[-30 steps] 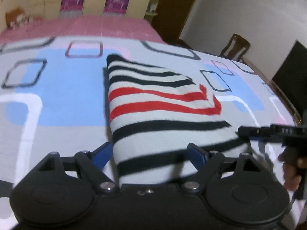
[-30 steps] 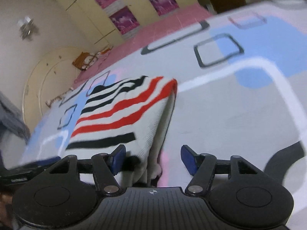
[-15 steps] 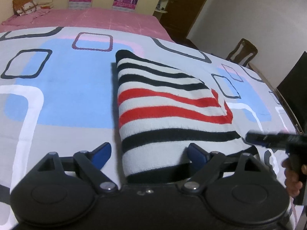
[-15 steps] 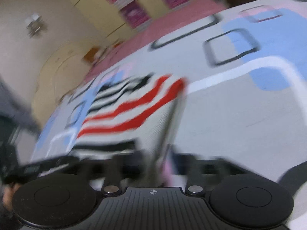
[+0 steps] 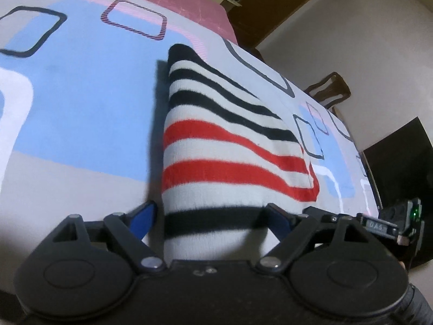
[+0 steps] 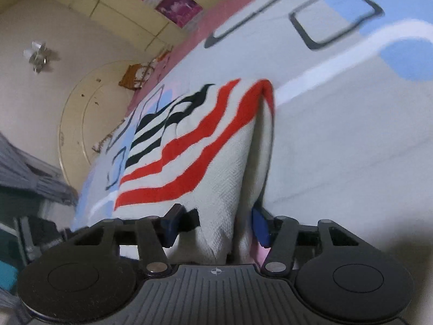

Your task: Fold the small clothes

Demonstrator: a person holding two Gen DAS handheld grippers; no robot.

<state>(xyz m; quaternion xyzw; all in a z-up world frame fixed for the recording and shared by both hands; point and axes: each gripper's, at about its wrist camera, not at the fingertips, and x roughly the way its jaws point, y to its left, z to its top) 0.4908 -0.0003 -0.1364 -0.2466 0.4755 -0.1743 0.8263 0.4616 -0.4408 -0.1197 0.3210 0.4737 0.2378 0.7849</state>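
Observation:
A small white garment with black and red stripes (image 5: 230, 146) lies folded on the patterned bedsheet (image 5: 81, 94). My left gripper (image 5: 211, 218) is open, its blue-padded fingers straddling the garment's near edge, which runs between them. In the right wrist view the same garment (image 6: 194, 151) rises up toward the camera. My right gripper (image 6: 215, 228) has its fingers wide apart around the near corner of the cloth, and the pads do not press it. The right gripper also shows at the right edge of the left wrist view (image 5: 379, 224).
The bed fills both views, with a pink sheet (image 5: 189, 2) at its far end. A wooden chair (image 5: 330, 89) and a dark door (image 5: 273, 8) stand past the bed's right side. Yellow cupboards (image 6: 130, 8) line the far wall.
Both grippers have moved in closer to the garment's near edge and lower. The near edge of the cloth now stands lifted between the right gripper's fingers. Both stay open.

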